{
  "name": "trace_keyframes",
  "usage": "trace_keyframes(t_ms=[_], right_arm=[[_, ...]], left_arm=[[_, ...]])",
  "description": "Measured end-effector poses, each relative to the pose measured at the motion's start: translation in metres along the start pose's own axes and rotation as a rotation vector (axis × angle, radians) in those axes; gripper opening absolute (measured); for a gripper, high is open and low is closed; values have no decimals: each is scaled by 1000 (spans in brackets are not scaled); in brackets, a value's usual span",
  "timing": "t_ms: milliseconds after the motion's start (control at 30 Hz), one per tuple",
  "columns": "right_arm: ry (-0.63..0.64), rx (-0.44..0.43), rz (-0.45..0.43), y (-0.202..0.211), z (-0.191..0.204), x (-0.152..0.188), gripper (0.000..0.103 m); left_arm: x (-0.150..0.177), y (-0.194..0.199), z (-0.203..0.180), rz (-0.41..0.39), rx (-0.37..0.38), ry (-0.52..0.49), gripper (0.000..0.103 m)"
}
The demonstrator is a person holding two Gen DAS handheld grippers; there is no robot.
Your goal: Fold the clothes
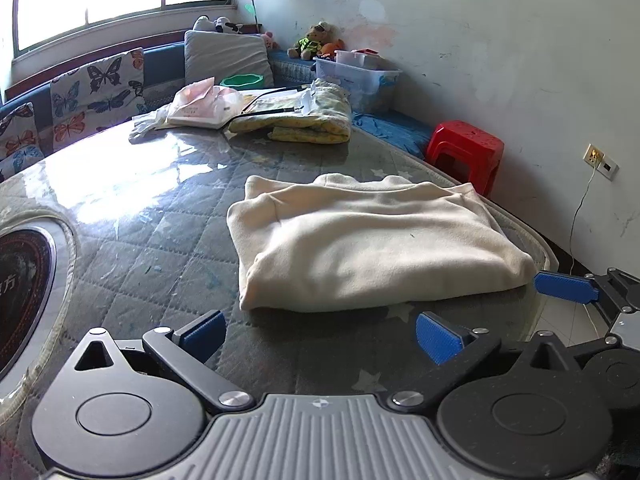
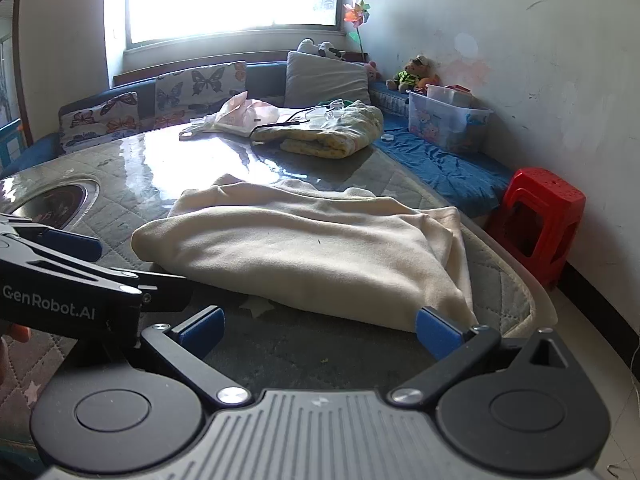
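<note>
A glossy quilted table (image 1: 160,216) under the window — the folded cream garment (image 1: 372,240) lies near its edge. Left gripper (image 1: 320,332) and right gripper (image 2: 320,332) both spread wide, empty, just short of it.

A lived-in home room — butterfly cushions (image 1: 100,88) on a window bench, a teddy bear (image 1: 312,42), a red stool (image 1: 466,152).

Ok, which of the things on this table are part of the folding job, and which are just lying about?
Part of the job:
- cream garment, folded, nearest both grippers
- left gripper, jaws open, empty
- right gripper, jaws open, empty

Just lying about:
- yellow patterned blanket
- pink plastic bag
- red stool
- clear storage box
- teddy bear
</note>
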State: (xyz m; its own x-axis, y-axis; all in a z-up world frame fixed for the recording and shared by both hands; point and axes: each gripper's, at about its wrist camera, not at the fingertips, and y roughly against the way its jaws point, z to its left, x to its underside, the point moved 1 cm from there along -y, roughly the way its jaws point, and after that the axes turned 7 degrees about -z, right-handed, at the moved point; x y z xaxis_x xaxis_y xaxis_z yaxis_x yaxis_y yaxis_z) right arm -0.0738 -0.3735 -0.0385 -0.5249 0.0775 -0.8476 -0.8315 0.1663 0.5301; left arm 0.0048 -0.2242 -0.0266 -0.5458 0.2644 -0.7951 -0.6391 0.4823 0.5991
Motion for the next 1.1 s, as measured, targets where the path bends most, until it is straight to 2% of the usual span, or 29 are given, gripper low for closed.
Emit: trace_keyframes(t_ms=[833, 1100], right_arm=[[-9, 59, 34, 2, 1, 8, 103], [9, 53, 16, 5, 6, 5, 103]], left_arm=[[6, 5, 7, 26, -20, 24, 103], [5, 7, 10, 19, -39, 25, 103]])
